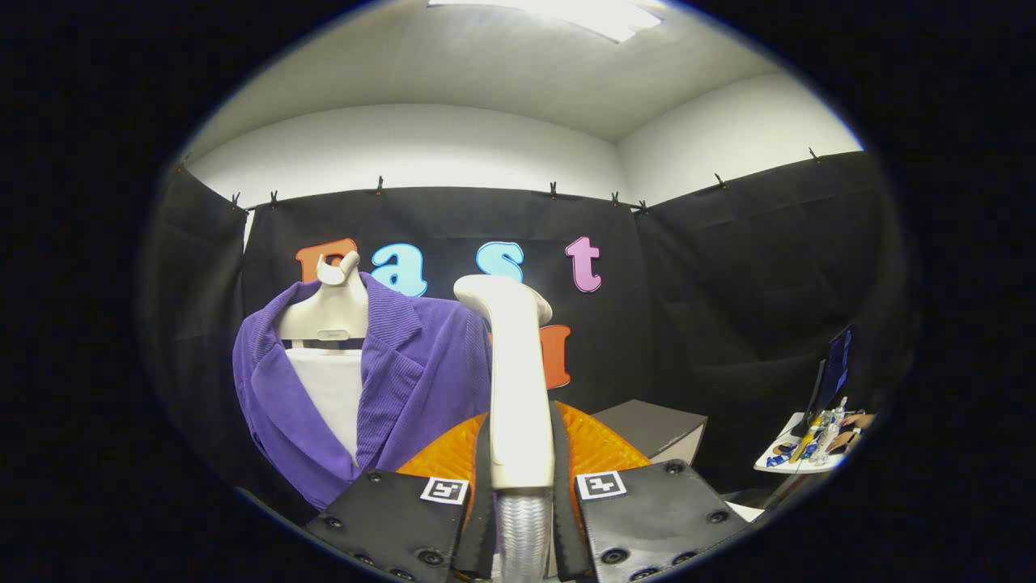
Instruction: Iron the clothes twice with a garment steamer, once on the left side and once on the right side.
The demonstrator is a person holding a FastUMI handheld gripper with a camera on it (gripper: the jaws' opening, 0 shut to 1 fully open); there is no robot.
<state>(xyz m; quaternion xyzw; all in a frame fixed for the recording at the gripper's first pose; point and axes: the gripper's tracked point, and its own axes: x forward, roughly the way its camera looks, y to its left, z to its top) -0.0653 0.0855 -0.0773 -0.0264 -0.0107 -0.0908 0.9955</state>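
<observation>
In the gripper view my gripper (523, 494) pinches the garment steamer (518, 380) by its handle, both fingers (405, 518) pressed on it. The steamer stands upright between them, long axis vertical, its head turned toward the purple jacket (413, 380) on a mannequin (332, 312) just beyond. A ribbed hose (522, 534) hangs below. Behind sits an orange dome (599, 445), then a grey box (660, 429); a cluttered white table (797, 461) stands well apart

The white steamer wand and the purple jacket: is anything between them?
In the gripper view, nothing lies between: the white plastic steamer wand, clamped in the gripper jaws, stands just right of the purple ribbed jacket on its cream mannequin, overlapping its edge.
</observation>
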